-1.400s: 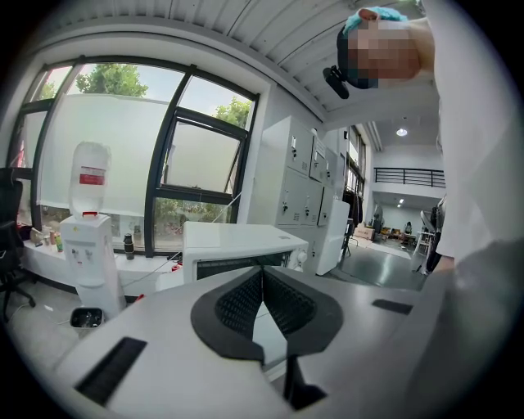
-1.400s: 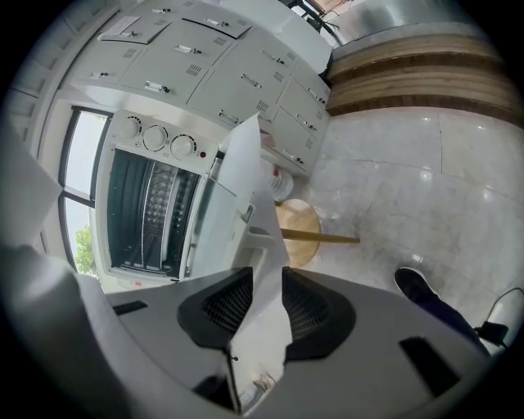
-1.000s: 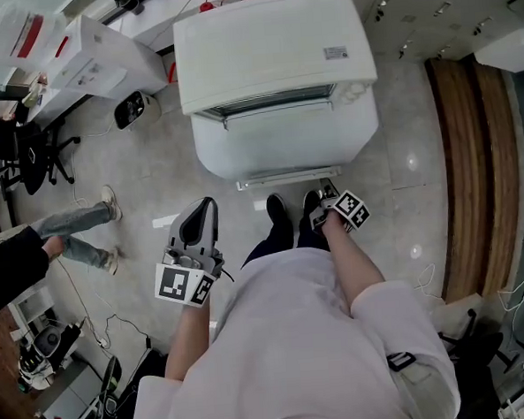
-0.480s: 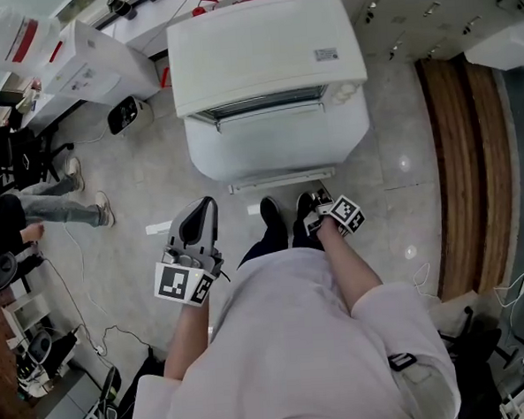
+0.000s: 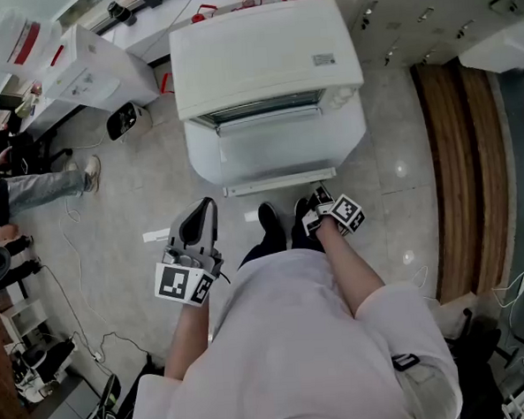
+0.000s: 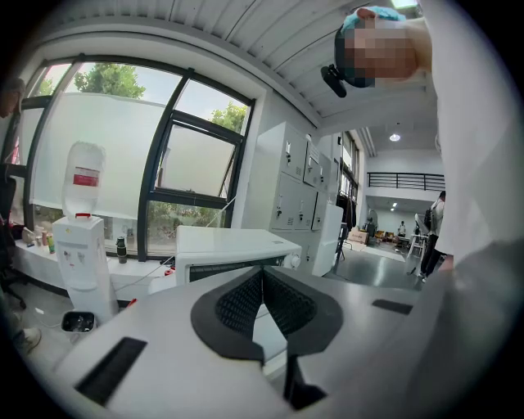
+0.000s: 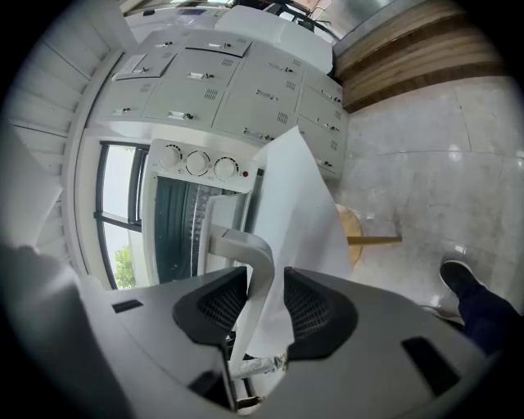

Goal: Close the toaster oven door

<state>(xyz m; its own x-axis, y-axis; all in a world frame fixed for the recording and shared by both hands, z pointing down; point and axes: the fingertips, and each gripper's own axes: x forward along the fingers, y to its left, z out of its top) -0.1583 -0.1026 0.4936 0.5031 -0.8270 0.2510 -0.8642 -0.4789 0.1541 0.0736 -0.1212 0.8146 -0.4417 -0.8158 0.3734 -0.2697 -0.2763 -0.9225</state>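
Observation:
A white toaster oven point(image 5: 262, 62) stands in front of me with its door point(image 5: 276, 150) hanging open and the handle bar point(image 5: 282, 181) along the near edge. My right gripper point(image 5: 319, 194) is at the right end of that bar. In the right gripper view the white handle point(image 7: 250, 245) lies between the pads of the right gripper point(image 7: 266, 299), whose jaws have just been opening, with a gap beside the handle. Behind it I see the dark cavity and the knobs point(image 7: 196, 164). My left gripper point(image 5: 204, 208) hangs left of the oven, shut with nothing in it point(image 6: 262, 274).
A water dispenser point(image 5: 94, 64) stands left of the oven. A person's legs point(image 5: 39, 187) are at the far left by desks and cables. Grey lockers point(image 5: 410, 18) and a wooden strip point(image 5: 471, 147) lie to the right. My shoes point(image 5: 272, 221) are under the door.
My right gripper has edged up toward the oven at the door handle and its jaws have spread. The person at the left has walked further left. My left gripper has not moved.

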